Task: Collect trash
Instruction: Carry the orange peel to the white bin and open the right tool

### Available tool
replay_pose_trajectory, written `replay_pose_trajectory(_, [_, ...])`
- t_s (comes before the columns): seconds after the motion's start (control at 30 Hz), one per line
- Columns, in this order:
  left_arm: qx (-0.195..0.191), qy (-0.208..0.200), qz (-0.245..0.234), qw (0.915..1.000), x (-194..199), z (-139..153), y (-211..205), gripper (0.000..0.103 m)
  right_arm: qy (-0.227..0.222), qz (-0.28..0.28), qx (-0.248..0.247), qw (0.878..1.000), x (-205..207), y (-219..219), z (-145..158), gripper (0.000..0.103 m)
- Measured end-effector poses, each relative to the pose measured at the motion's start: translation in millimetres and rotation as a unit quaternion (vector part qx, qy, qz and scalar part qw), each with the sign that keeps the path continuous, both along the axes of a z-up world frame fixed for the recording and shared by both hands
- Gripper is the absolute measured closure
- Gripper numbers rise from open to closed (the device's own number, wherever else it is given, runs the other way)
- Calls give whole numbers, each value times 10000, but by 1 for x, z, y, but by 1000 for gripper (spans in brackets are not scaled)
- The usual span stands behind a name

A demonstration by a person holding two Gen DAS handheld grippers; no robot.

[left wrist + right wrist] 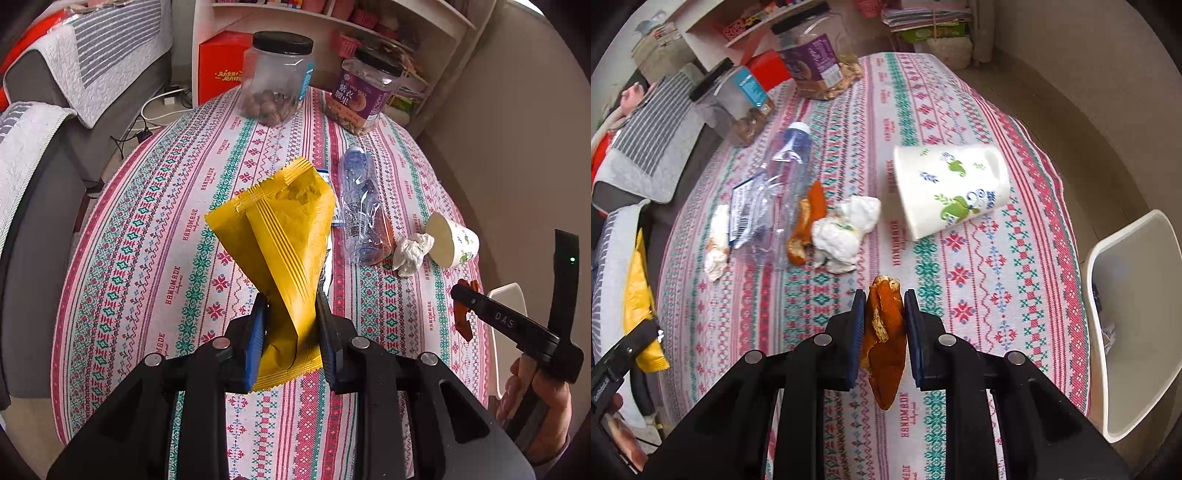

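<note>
My left gripper is shut on a yellow snack bag and holds it above the patterned tablecloth. My right gripper is shut on a piece of orange peel, above the table near its front edge. On the table lie a crushed clear plastic bottle, another orange peel, a crumpled white tissue and a tipped paper cup. A white trash bin stands beside the table at the right. The right gripper with its peel also shows in the left wrist view.
Two plastic jars of nuts stand at the far end of the table. A second tissue lies left of the bottle. A sofa with a grey striped cover is left of the table; shelves are behind it.
</note>
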State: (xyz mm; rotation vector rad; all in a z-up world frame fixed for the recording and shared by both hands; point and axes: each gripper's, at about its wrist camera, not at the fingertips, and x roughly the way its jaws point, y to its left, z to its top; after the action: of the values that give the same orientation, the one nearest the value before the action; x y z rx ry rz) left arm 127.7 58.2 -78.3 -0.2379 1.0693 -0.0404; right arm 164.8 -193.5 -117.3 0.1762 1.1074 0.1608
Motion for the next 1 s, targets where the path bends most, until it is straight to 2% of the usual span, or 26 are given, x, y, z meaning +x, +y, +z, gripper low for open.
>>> replay_pose_trajectory(0.17, [-88, -161, 64, 9998, -2, 9, 2, 76, -441, 491, -18, 9978, -14, 27, 30, 83])
replay_pose_trajectory(0.33, [-91, -234, 40, 9997, -3, 10, 2, 76, -650, 597, -50, 9961, -18, 35, 40, 83])
replay_pose_trajectory(0.7, [-34, -254, -138, 9996, 1, 8, -17, 76, -870, 425, -174, 9952, -22, 18, 50, 83])
replay_pose_trajectory(1.0, [77, -350, -322, 9988, 2, 9, -42, 76, -1085, -82, -373, 9934, -29, -30, 62, 83])
